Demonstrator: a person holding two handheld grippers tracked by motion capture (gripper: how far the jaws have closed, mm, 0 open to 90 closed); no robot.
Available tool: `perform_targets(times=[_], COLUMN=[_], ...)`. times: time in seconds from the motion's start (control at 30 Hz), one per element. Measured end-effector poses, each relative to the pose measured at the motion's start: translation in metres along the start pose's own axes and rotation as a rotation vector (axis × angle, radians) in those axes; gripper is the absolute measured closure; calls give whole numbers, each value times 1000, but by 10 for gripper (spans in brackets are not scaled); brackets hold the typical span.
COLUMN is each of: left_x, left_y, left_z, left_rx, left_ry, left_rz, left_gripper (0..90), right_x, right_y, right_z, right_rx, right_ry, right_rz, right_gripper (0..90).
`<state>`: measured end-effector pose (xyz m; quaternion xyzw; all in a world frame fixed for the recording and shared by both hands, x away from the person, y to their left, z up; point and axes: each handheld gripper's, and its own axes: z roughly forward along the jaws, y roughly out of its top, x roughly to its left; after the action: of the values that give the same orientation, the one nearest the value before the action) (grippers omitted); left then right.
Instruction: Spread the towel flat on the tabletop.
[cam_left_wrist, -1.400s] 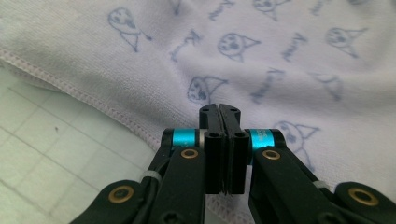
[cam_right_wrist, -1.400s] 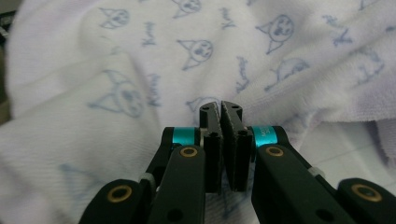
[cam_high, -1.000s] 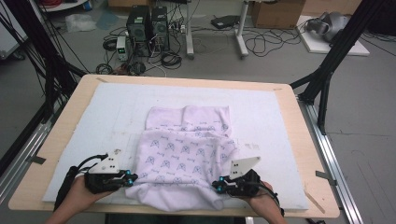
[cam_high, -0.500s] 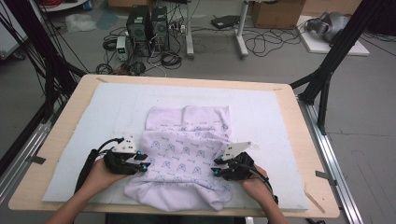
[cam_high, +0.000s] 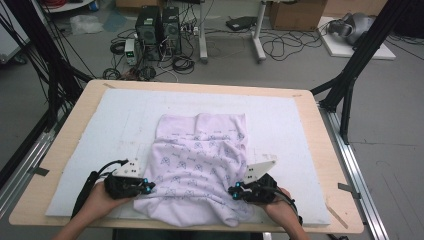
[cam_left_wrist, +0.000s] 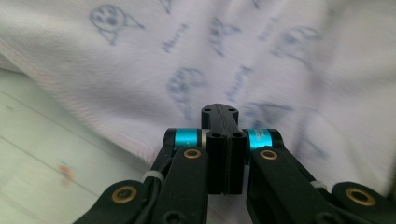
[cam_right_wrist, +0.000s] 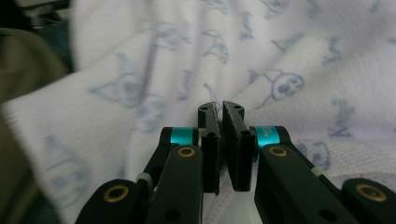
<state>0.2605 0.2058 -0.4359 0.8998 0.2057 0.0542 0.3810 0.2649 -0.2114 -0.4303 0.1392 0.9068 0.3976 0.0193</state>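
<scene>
Grippers (cam_high: 146, 186) (cam_high: 234, 191) — seemingly pinching cloth (cam_high: 197, 170).

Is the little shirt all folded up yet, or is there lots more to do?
Not yet. The printed garment lies bunched on the white mat, its far part looking folded already. The left gripper and right gripper sit shut at its near corners; the right pinches cloth, and the left's jaws just closed, seemingly empty. Smoothing the crumpled near edge and the last folds remain.
</scene>
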Motion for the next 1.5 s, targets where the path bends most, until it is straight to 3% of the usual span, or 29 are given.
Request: perform_targets(times=[0.07, 0.13, 0.27, 0.4, 0.47, 0.5, 0.6, 0.67, 0.9, 1.03, 1.1, 1.13, 1.2, 1.27, 1.33, 1.43, 1.5], left_x=[-5, -4, 12, 28, 31, 30, 29, 29, 13, 1, -2, -2, 3, 9, 14, 17, 17], left_y=[-2, 2, 14, 21, 20, 19, 17, 15, 4, -6, -5, -2, 5, 14, 20, 22, 19], left_z=[-6, -10, -9, 9, 19, 22, 20, 18, 4, -8, -13, -14, -15, -11, 1, 19, 24], left_rx=[-19, -40, -70, -48, -21, -26, -35, -26, -6, -17, -34, -47, -64, -80, -69, -7, -28], left_ry=[-12, 8, 54, 89, 79, 82, 58, 48, 16, -14, -20, -11, 19, 33, 26, 12, 9], left_rz=[4, 11, -10, -50, -46, -28, -43, -40, -15, -9, -1, 0, -4, -15, -16, 1, -4], left_gripper=[895, 846, 731, 570, 577, 621, 816, 871, 880, 880, 868, 846, 702, 620, 604, 644, 709], right_x=[10, 12, -5, -21, -25, -25, -26, -26, -16, 0, 7, 7, 3, -4, -12, -20, -22], right_y=[1, 2, 3, -2, -4, -5, -7, -10, -15, -18, -16, -14, -8, -1, 4, 8, 9], right_z=[-5, -11, -18, -4, 5, 8, 4, 2, -3, -8, -13, -14, -15, -10, 0, 17, 21], right_rx=[-16, -37, -45, -11, 33, 37, 32, 29, 18, 10, -2, -12, -29, -29, -14, 53, 47], right_ry=[11, -29, -119, -127, -121, -116, -92, -83, -57, -27, -46, -53, -87, -94, -81, -73, -62], right_rz=[-35, -36, -6, 40, 42, 42, 36, 40, 50, 28, 17, 17, 14, 23, 13, -1, 0], right_gripper=[840, 770, 716, 600, 623, 650, 812, 854, 875, 872, 796, 761, 697, 636, 628, 628, 673])
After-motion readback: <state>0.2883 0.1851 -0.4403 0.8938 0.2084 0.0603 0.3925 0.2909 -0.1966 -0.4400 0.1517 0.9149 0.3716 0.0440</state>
